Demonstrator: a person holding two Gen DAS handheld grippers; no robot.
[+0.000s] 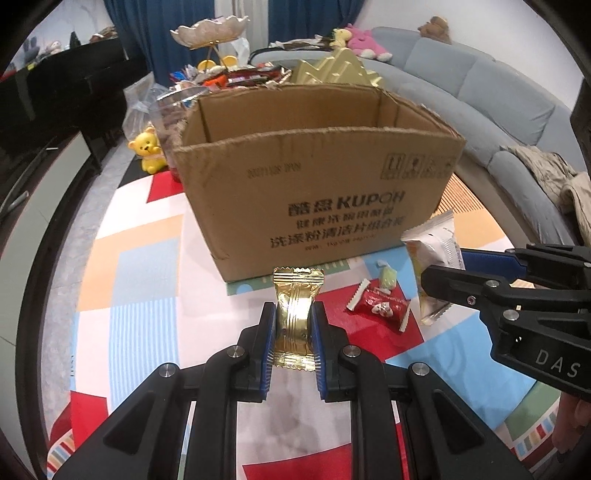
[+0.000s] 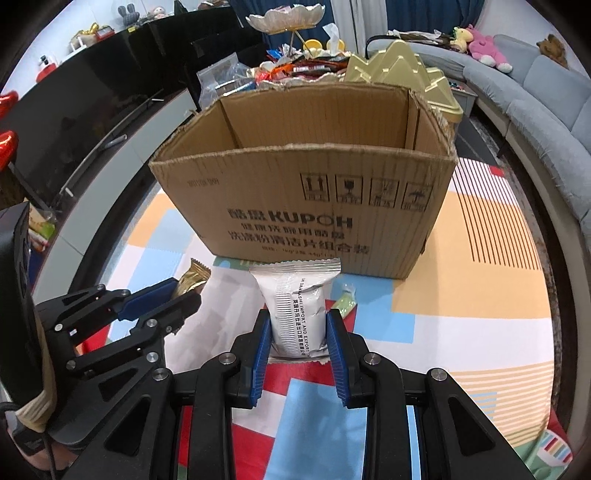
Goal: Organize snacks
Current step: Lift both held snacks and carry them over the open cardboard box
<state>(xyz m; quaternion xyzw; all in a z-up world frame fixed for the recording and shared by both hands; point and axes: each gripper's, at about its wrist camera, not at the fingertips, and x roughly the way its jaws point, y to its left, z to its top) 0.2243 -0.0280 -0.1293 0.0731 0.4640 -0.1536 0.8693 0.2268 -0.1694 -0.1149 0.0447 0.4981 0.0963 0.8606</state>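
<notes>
An open cardboard box (image 1: pixel 317 192) marked KUPOH stands on the patterned mat; it also shows in the right wrist view (image 2: pixel 303 206). My left gripper (image 1: pixel 293 317) is shut on a gold snack packet (image 1: pixel 295 314), held upright in front of the box. My right gripper (image 2: pixel 297 325) is shut on a white snack packet (image 2: pixel 297 310), also in front of the box. In the left wrist view the right gripper (image 1: pixel 439 273) holds that packet (image 1: pixel 432 251) to the right. A red candy (image 1: pixel 380 304) and a green candy (image 1: pixel 388 277) lie on the mat.
A colourful play mat (image 1: pixel 140 280) covers the floor. Behind the box are a pile of snacks (image 2: pixel 306 70), a gold tiered box (image 2: pixel 402 70) and a shell-shaped dish on a stand (image 2: pixel 284 18). A yellow bear toy (image 1: pixel 147 149) stands left. A grey sofa (image 1: pixel 480 88) curves on the right.
</notes>
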